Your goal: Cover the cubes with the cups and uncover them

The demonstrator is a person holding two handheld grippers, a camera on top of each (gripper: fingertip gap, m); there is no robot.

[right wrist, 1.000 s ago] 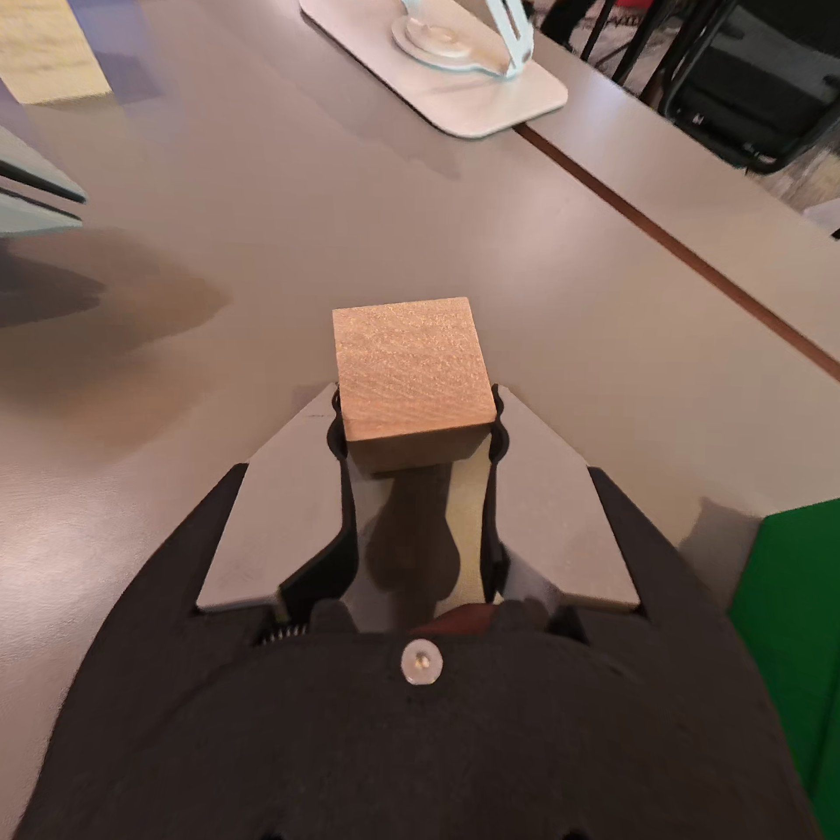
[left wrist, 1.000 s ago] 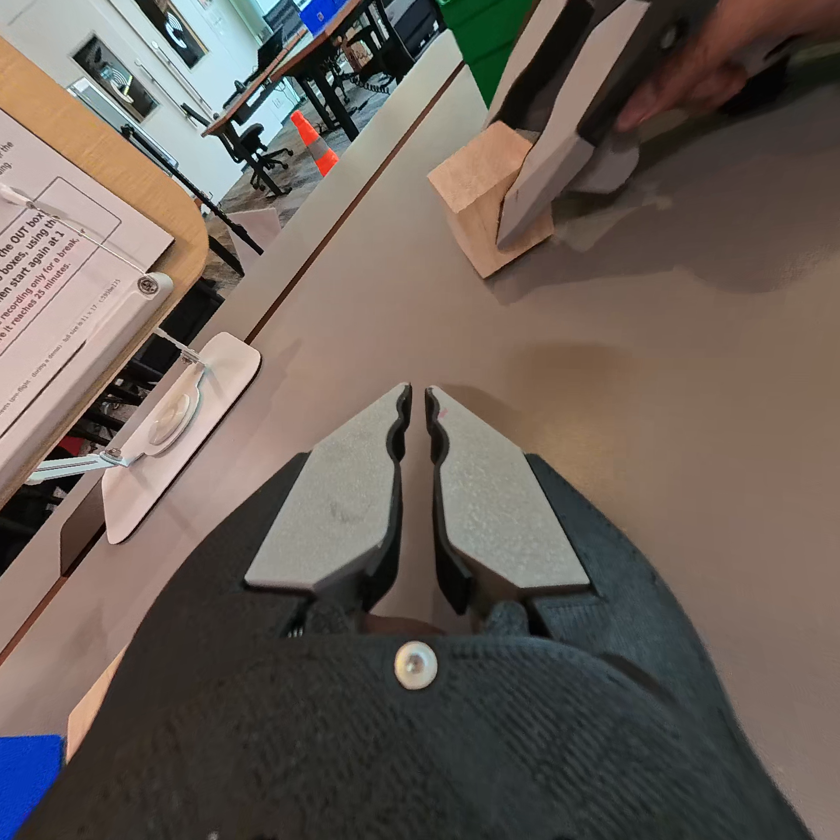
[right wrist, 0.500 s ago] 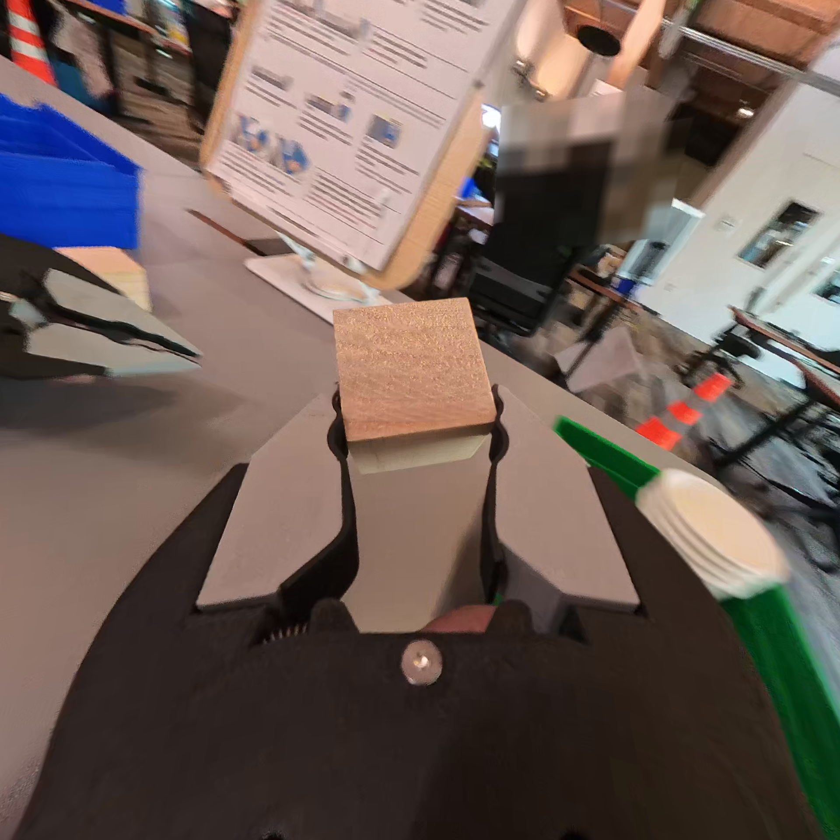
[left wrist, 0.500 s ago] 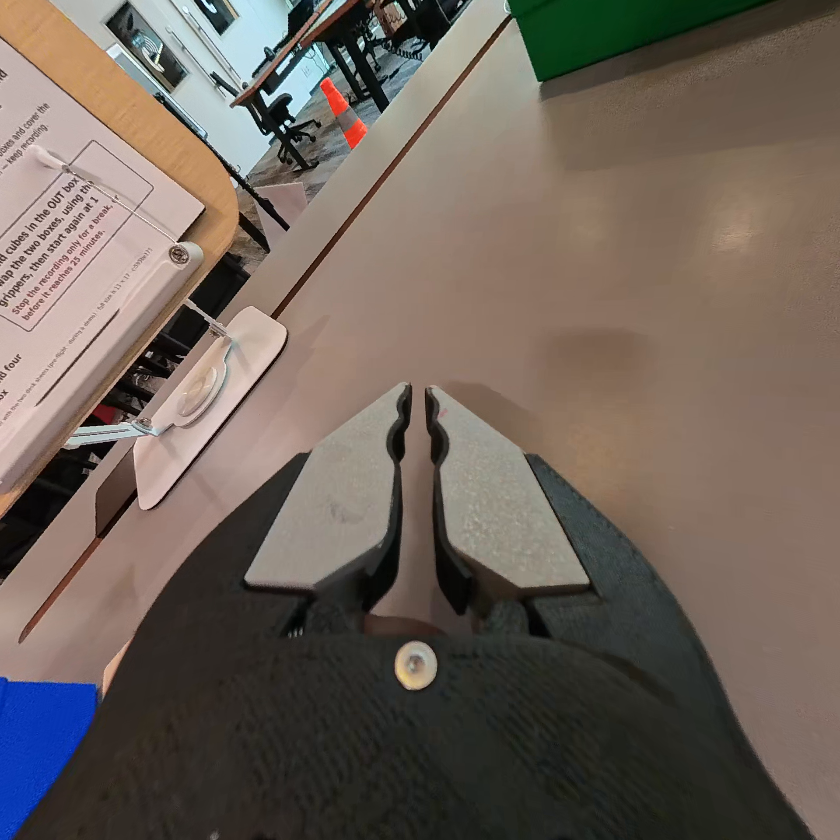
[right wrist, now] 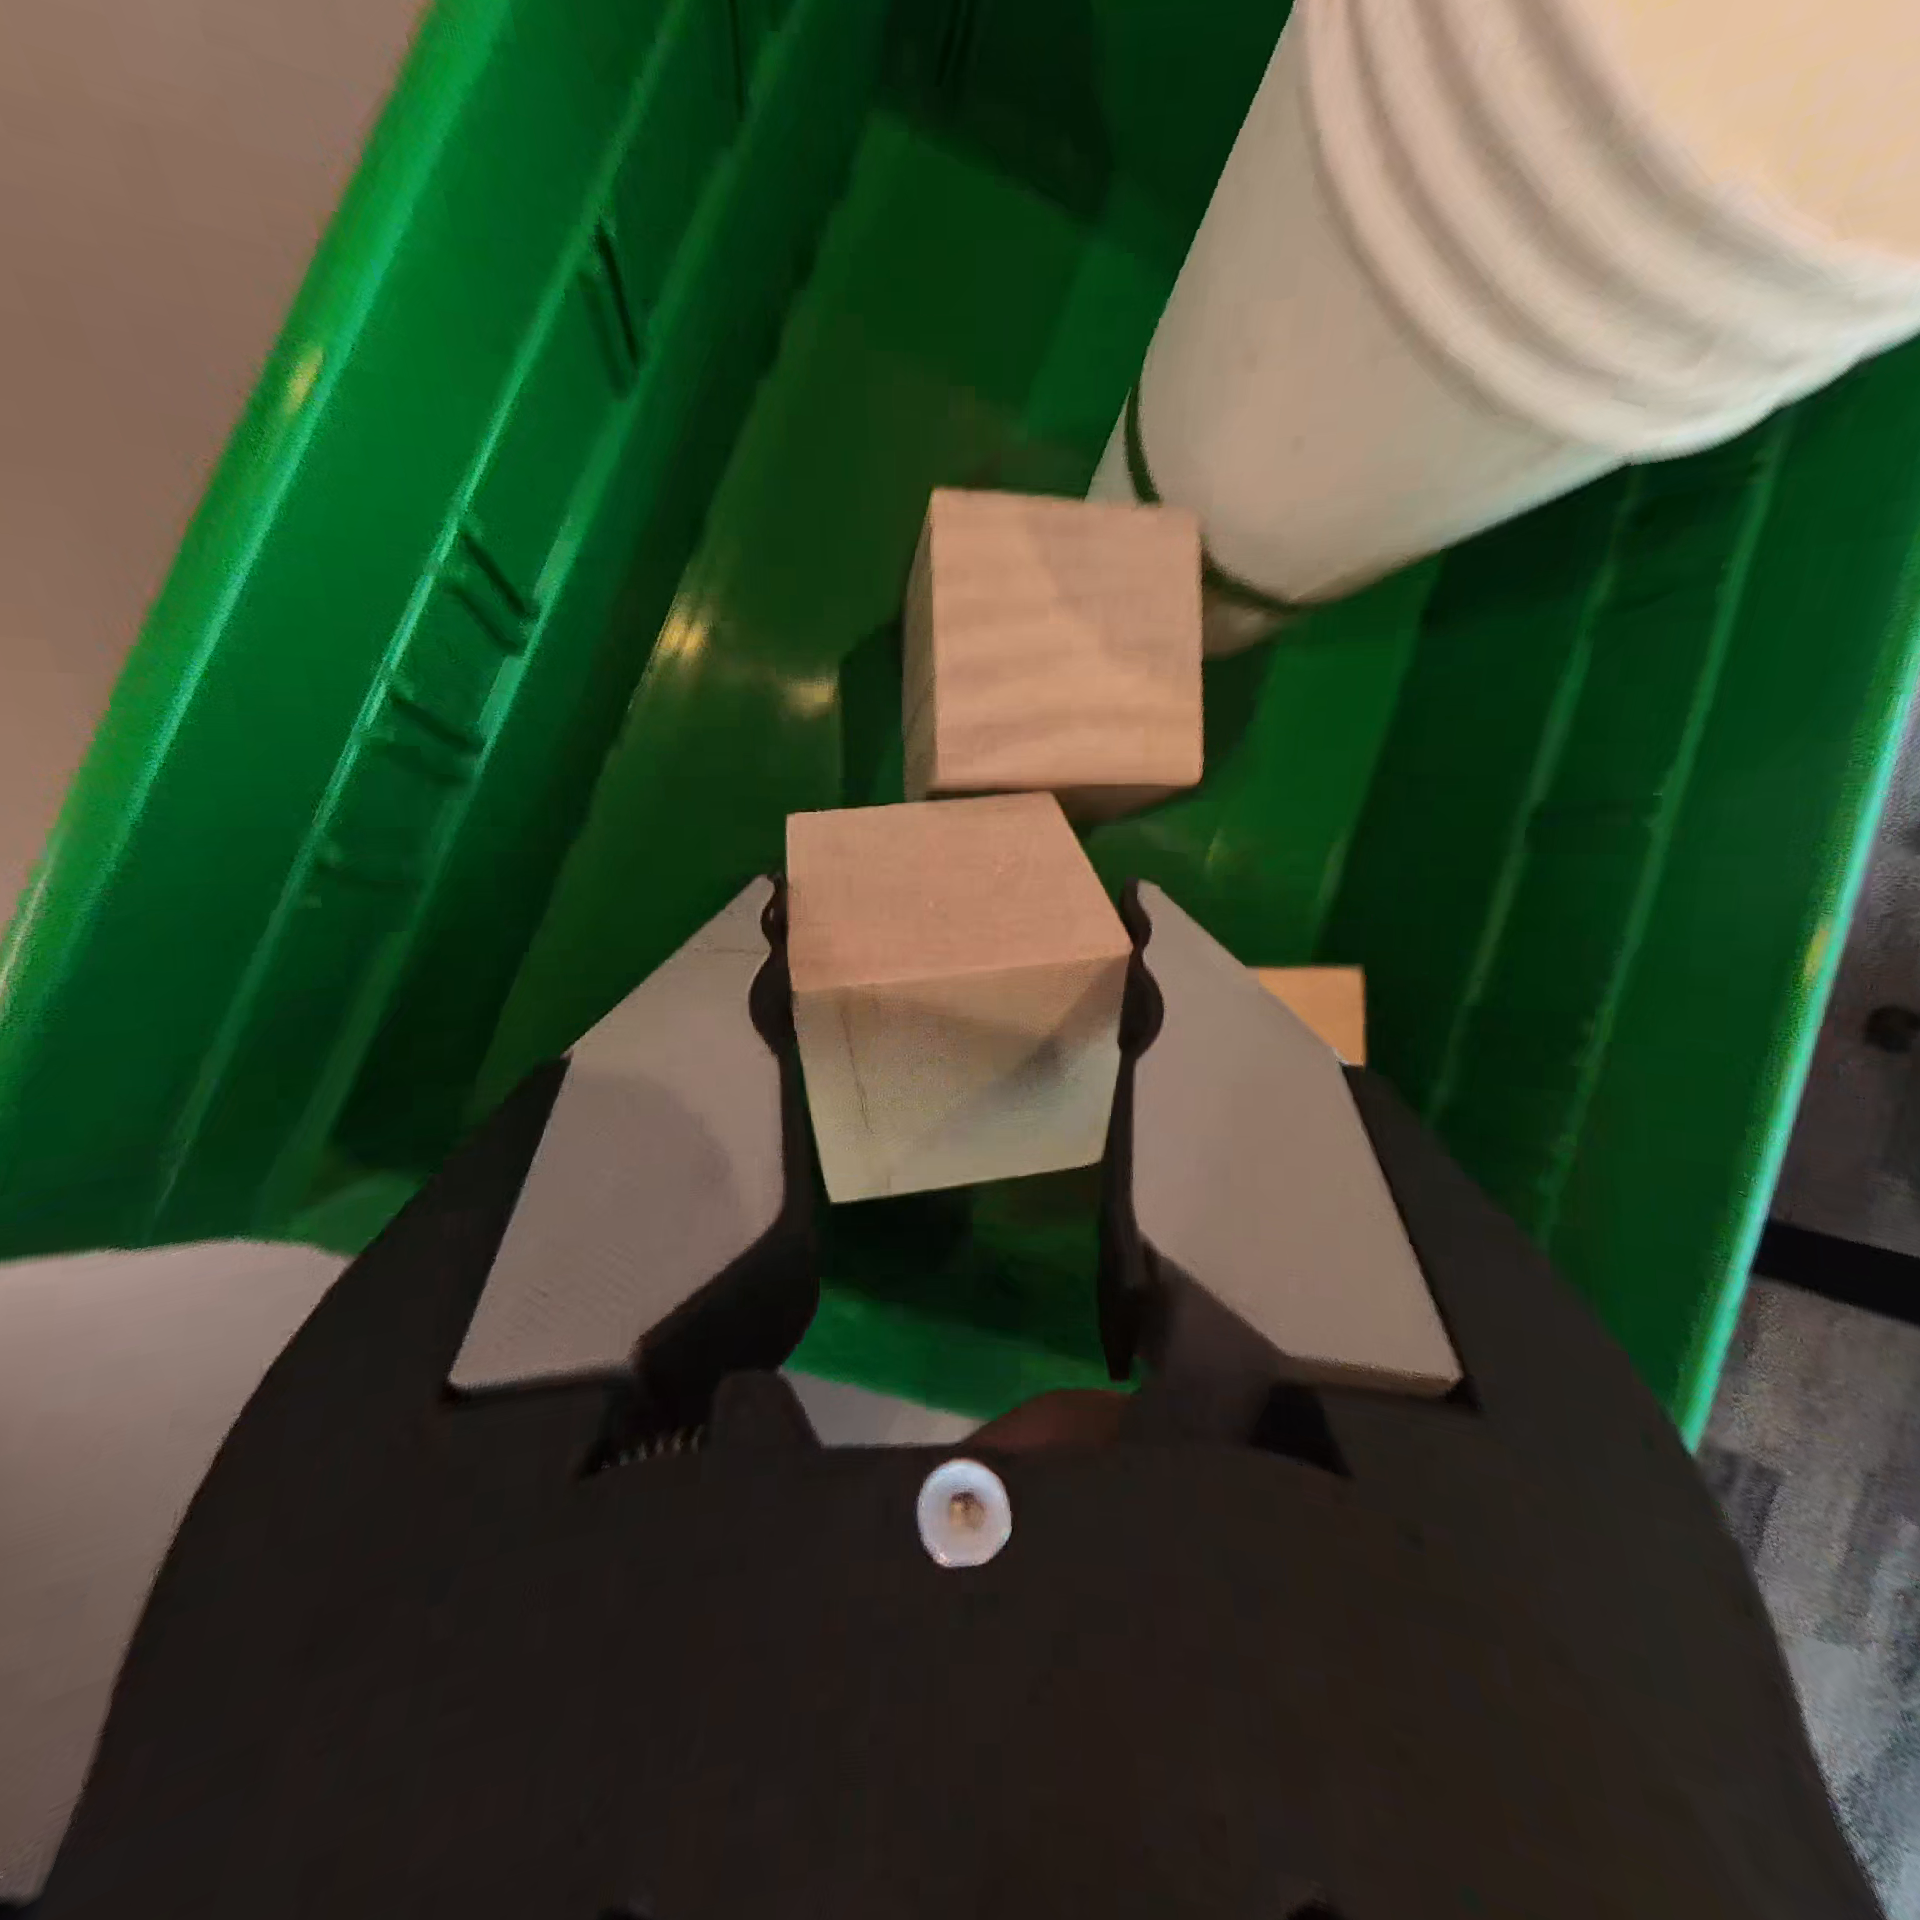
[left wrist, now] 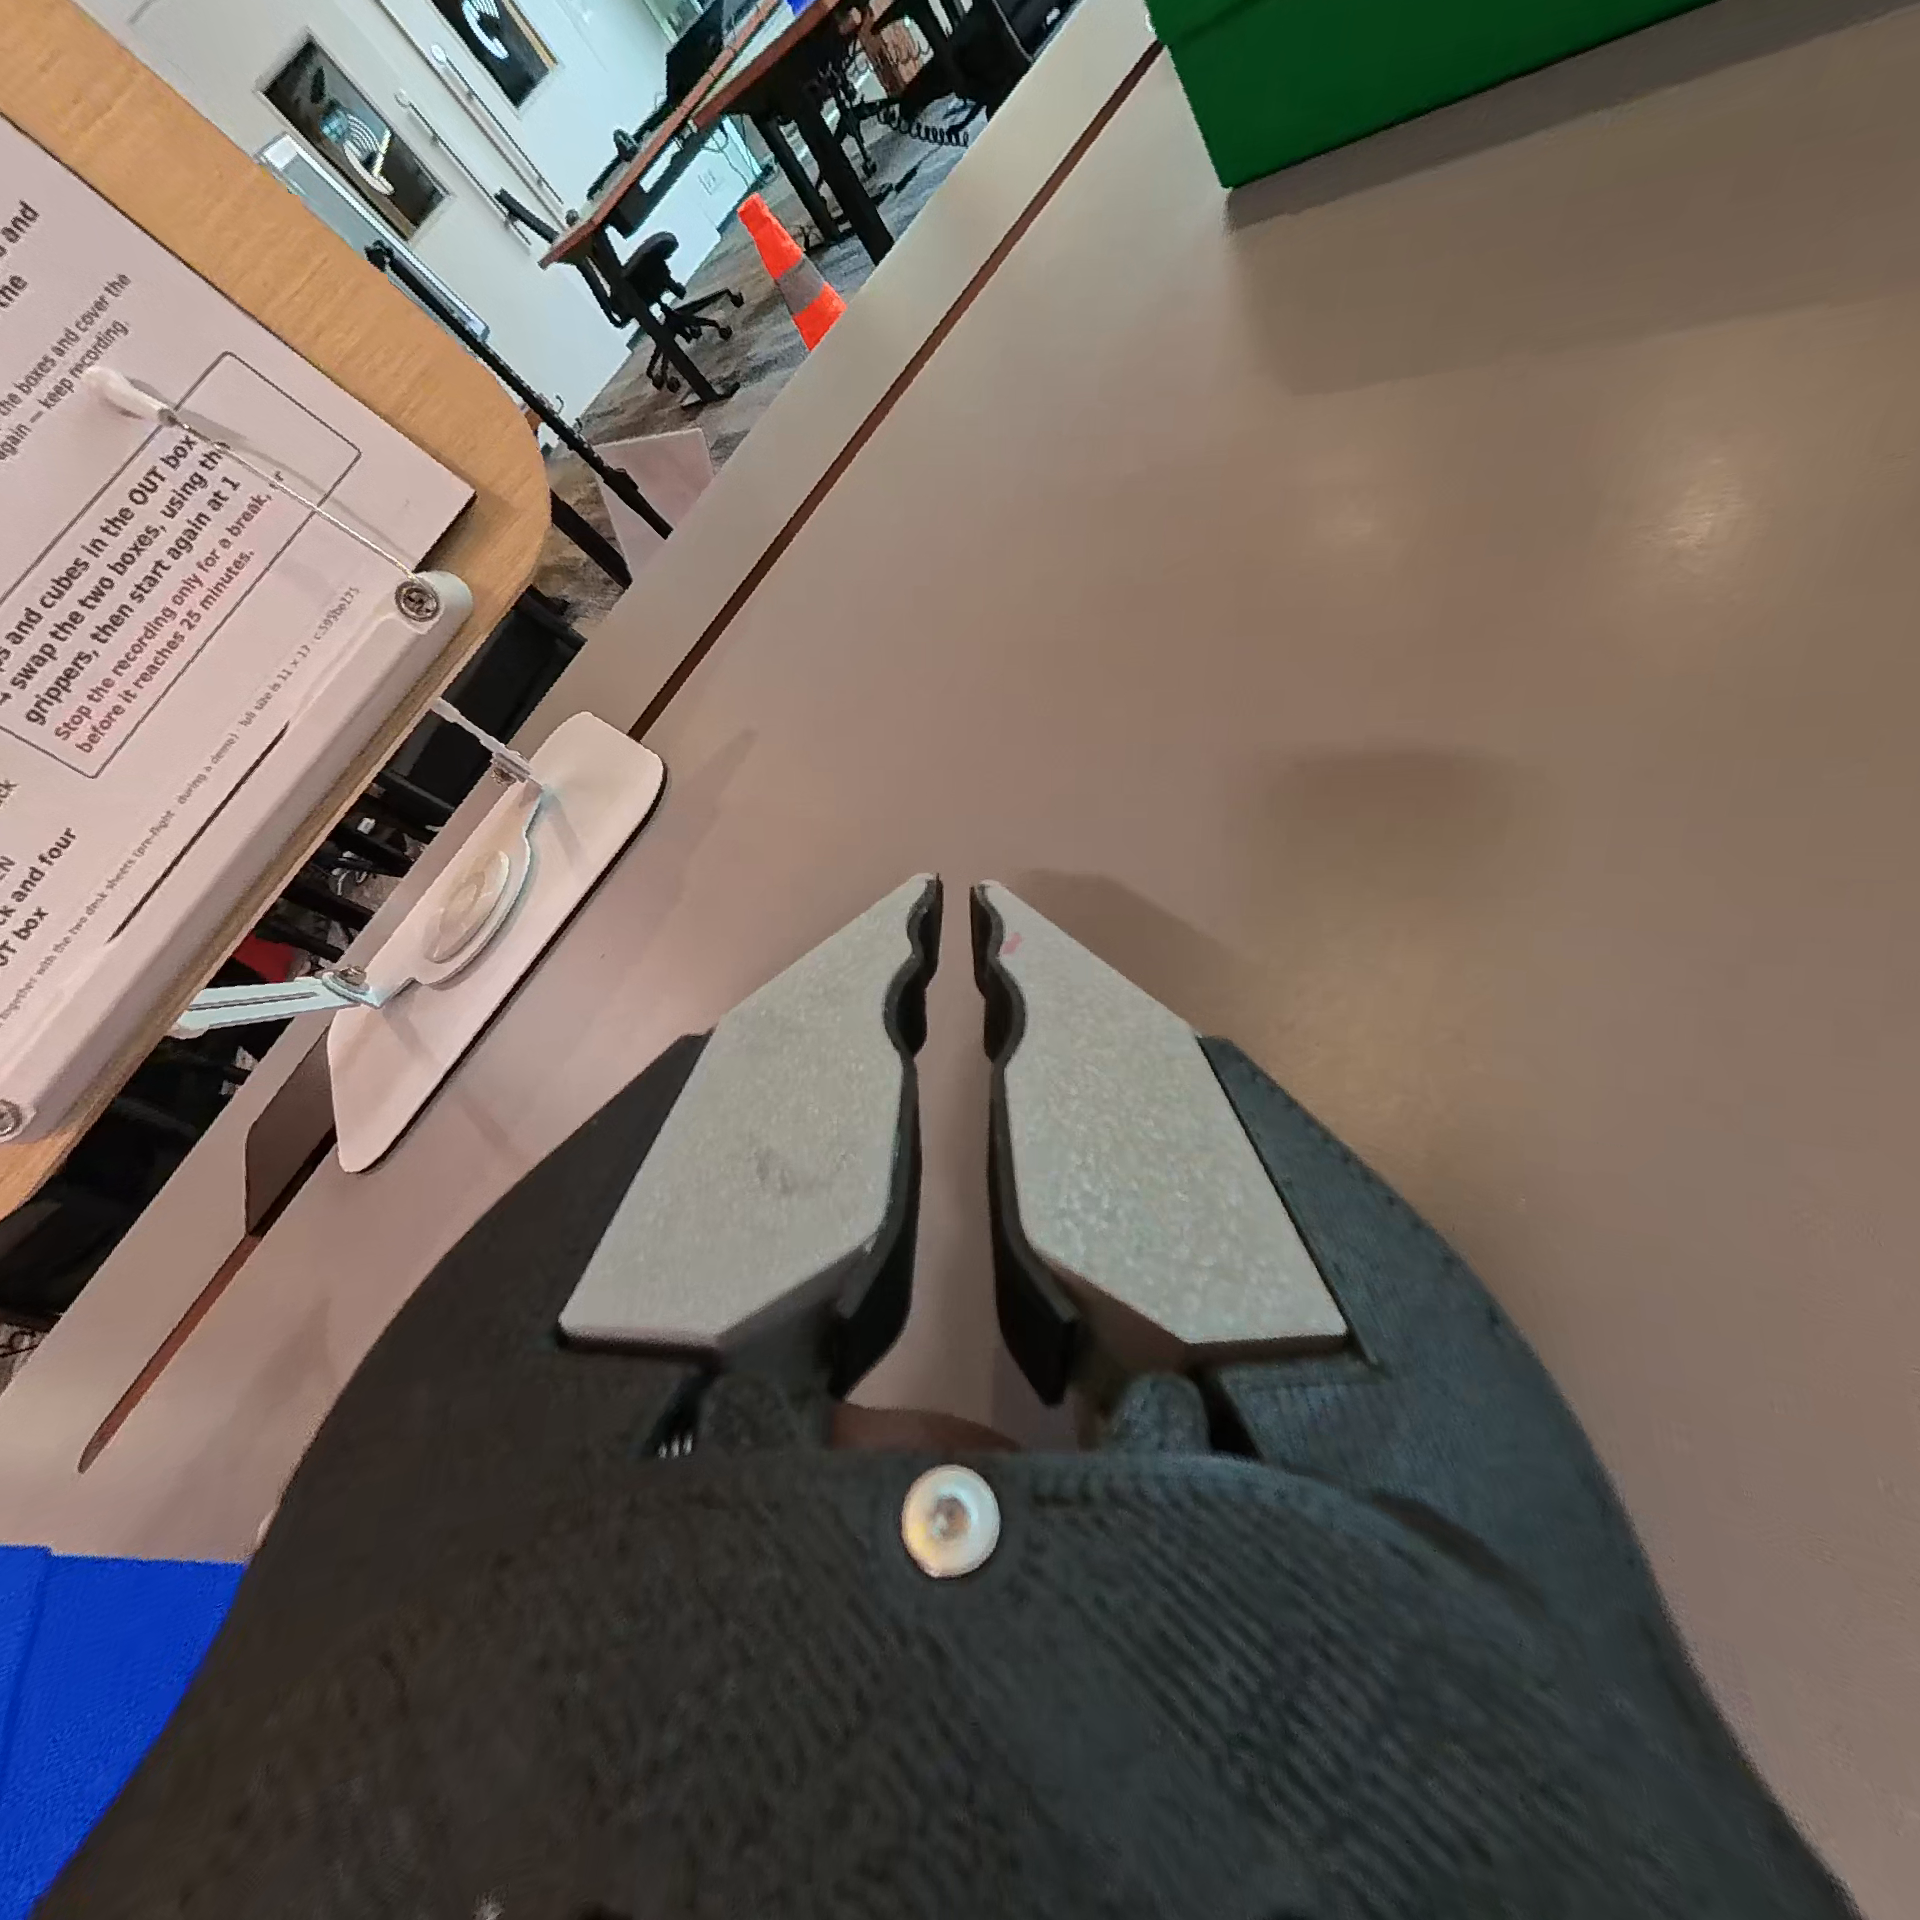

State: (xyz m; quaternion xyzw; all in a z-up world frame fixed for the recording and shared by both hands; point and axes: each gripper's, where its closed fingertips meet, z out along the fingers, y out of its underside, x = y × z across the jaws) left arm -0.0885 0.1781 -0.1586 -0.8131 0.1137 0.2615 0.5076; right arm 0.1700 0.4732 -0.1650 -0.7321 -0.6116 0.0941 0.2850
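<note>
Cube [right wrist: 951, 987] of pale wood, clamped between both pads of the right claw [right wrist: 954, 935], up over the open green bin [right wrist: 436, 644]. Pads pressed flat on its left and right faces, the top face catching the light. Second wooden cube [right wrist: 1049, 665] lying down in the bin just beyond, a third [right wrist: 1314, 1008] peeking out at the right behind the right finger. Stack of white paper cups [right wrist: 1455, 312] leaning in from the far right corner, its lower end touching down in the bin close beside the second cube. White rounded shape [right wrist: 135, 1455] at the near left, too blurred to name.

Left claw [left wrist: 956, 899] over the bare brown surface [left wrist: 1351, 623], fingers [left wrist: 800, 1101] drawn nearly together with only a thin slit between, nothing gripped. Green bin's corner [left wrist: 1403, 73] far off at the top right. Instruction board [left wrist: 187, 582] on a white stand [left wrist: 488, 935] at the left edge. Blue bin's corner [left wrist: 94, 1704] at the near left. Orange cone [left wrist: 795, 270] out on the floor beyond.
</note>
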